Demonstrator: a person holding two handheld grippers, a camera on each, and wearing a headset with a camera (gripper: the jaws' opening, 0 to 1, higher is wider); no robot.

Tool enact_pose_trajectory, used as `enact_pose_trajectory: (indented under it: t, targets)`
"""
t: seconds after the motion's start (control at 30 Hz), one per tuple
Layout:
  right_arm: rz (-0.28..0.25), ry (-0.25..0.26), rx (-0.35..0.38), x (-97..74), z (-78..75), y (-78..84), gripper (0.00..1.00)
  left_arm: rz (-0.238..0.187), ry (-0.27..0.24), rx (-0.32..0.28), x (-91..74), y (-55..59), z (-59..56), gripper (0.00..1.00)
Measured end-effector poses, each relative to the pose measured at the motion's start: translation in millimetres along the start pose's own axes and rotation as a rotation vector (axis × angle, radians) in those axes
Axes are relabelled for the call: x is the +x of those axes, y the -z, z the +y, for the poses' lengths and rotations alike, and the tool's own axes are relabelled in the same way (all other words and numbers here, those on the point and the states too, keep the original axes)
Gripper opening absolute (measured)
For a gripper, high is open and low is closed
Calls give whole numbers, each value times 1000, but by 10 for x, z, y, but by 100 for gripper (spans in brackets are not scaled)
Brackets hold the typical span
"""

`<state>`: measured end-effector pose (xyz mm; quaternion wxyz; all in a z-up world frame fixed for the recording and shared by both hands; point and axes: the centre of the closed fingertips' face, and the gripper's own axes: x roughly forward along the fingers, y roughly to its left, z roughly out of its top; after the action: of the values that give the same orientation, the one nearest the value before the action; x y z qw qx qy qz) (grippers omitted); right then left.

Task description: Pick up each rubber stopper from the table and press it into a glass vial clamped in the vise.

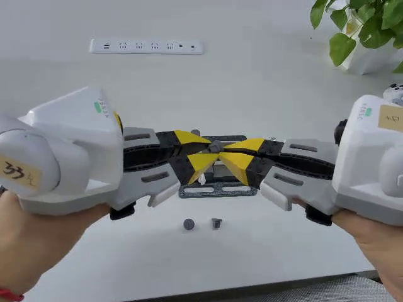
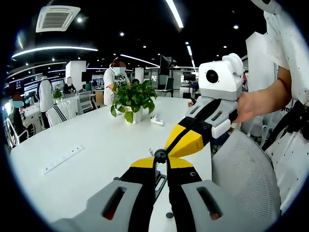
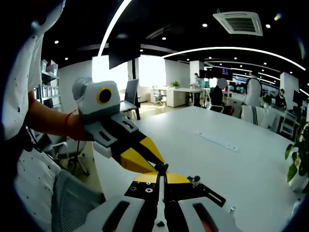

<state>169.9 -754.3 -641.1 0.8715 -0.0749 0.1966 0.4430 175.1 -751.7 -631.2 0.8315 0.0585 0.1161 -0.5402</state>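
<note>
Nearest the camera in the head view, the left hand (image 1: 28,242) and right hand (image 1: 371,242) each grasp a white gripper body low over the white table (image 1: 126,264).

Just beyond, on the table in front of the tools, lie two loose pieces: the round loose stopper (image 1: 189,224) and, just beside it, the peg-like loose stopper (image 1: 216,223). Both lie clear of the jaws, on the near side of the vise (image 1: 217,189).

The vise is a dark slotted plate lying directly below the meeting tips. A small pale piece at its near left, apparently the glass vial (image 1: 202,178), stands under the left tool's lower jaw.

Above it, the left gripper (image 1: 213,150) reaches in from the left and the right gripper (image 1: 222,151) from the right, nose to nose. Between them sits the dark stopper (image 1: 216,146). In the left gripper view that tool's jaws are drawn together with only a thin slit between them, and the dark stopper (image 2: 160,155) rests right at their ends, seemingly nipped there. In the right gripper view that tool's jaws are likewise pressed together, their ends against the same piece (image 3: 161,167). Whether the right tool shares the hold cannot be told.

Farther back a white power strip (image 1: 146,46) lies flat, well apart from the work. A potted plant (image 1: 359,31) stands at the far right corner.
</note>
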Motion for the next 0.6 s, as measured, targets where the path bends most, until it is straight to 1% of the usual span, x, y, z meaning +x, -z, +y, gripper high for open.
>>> enact_pose_trajectory:
  t: [0.17,0.27,0.3,0.37,0.4,0.47,0.5,0.53,0.57,0.6]
  targets:
    - [1,-9,-3,0,4,-8,0,-3,3,1,-5,0,-3,4]
    - [-2,-26,7,-13,3,-17,0,-12,11,-13,-23,-7,1,4]
    - [-10,-29,12,-32,-1,-37,0,-15,6,-17,-33,-8,17,4]
    - [-49,-45,49,-84,-8,-122,4,-32,12,-54,-64,-18,39,4]
    - [-65,-55,75,-123,-22,-167,5,-52,16,-72,-92,-37,66,4]
    - [-96,-74,105,-172,-43,-240,4,-96,48,-143,-127,-101,53,4]
    - [-105,-110,132,-193,-27,-274,5,-122,58,-175,-157,-138,77,4]
    - [-103,-130,138,-214,-22,-288,7,-141,69,-196,-177,-167,89,4]
    - [-102,-146,138,-249,-29,-317,9,-171,91,-239,-208,-219,91,4]
    - [-108,-159,134,-271,-25,-344,10,-188,94,-249,-229,-247,111,4]
